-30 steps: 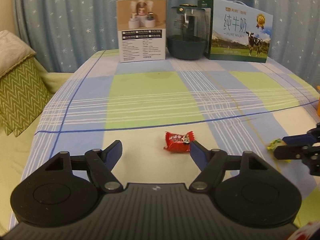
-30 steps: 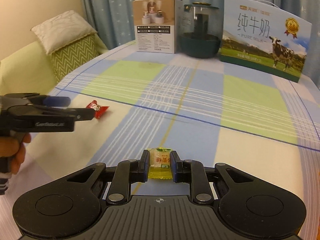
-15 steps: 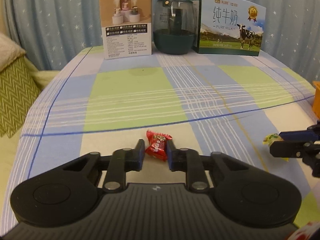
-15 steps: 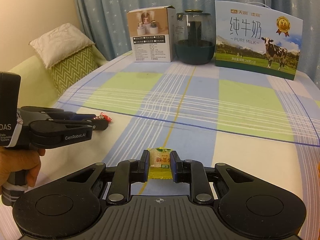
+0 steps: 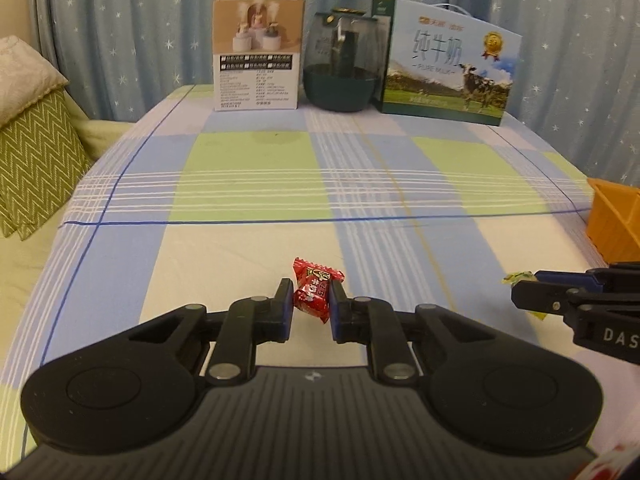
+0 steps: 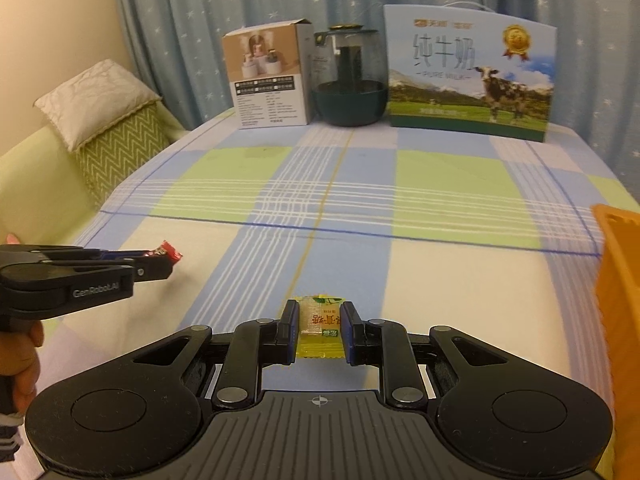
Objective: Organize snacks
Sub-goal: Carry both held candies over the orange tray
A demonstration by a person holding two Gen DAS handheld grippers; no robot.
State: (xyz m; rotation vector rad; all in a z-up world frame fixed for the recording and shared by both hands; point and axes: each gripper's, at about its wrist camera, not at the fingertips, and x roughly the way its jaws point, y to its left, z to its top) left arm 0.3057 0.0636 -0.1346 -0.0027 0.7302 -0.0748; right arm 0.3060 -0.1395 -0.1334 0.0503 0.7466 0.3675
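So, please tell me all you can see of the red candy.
The red candy is a small sweet in a shiny, crinkled red wrapper with pale printed marks and serrated ends. It sits tilted between the fingers of the left gripper, which is closed on its sides, over the checked cloth. Whether it touches the cloth cannot be told. From the right wrist only one end shows.

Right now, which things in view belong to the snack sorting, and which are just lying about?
Part of the job:
red candy, shut in the left gripper
yellow candy, shut in the right gripper
orange bin, likely the destination

Just lying about:
milk carton
humidifier box
glass kettle
pillows
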